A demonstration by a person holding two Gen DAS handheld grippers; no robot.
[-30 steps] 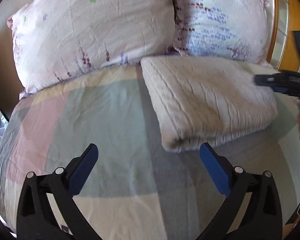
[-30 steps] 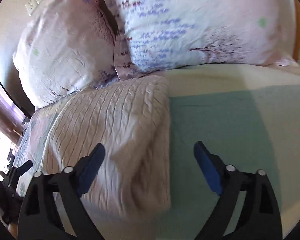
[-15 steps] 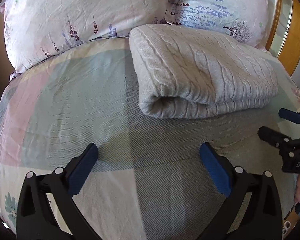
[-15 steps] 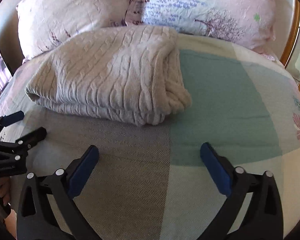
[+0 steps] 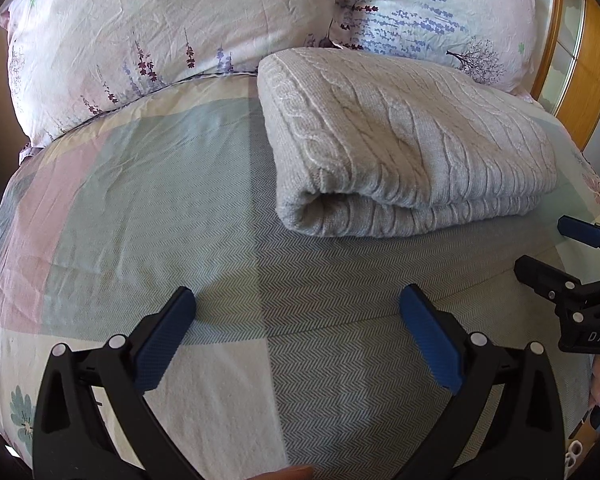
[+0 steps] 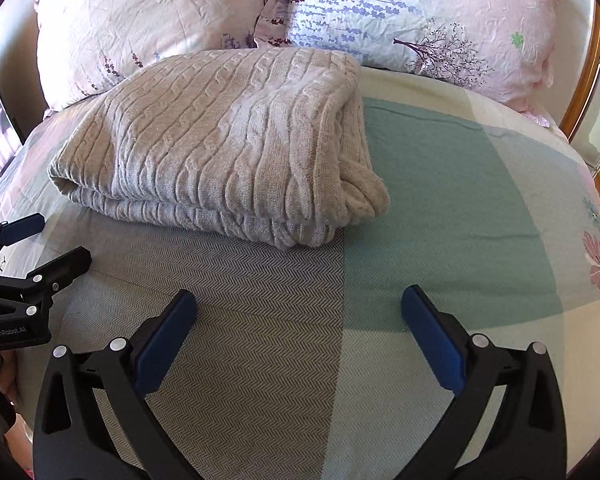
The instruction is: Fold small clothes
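Observation:
A folded beige cable-knit sweater lies on the bed in front of the pillows; it also shows in the right wrist view. My left gripper is open and empty, held back from the sweater's near fold over the checked sheet. My right gripper is open and empty, also short of the sweater. The right gripper shows at the right edge of the left wrist view, and the left gripper shows at the left edge of the right wrist view.
Two floral pillows stand behind the sweater against the headboard. A checked pastel bedsheet covers the bed. A wooden frame stands at the far right.
Both grippers have pulled back from the sweater toward the near edge of the bed and stay open. The sweater lies folded and has not moved.

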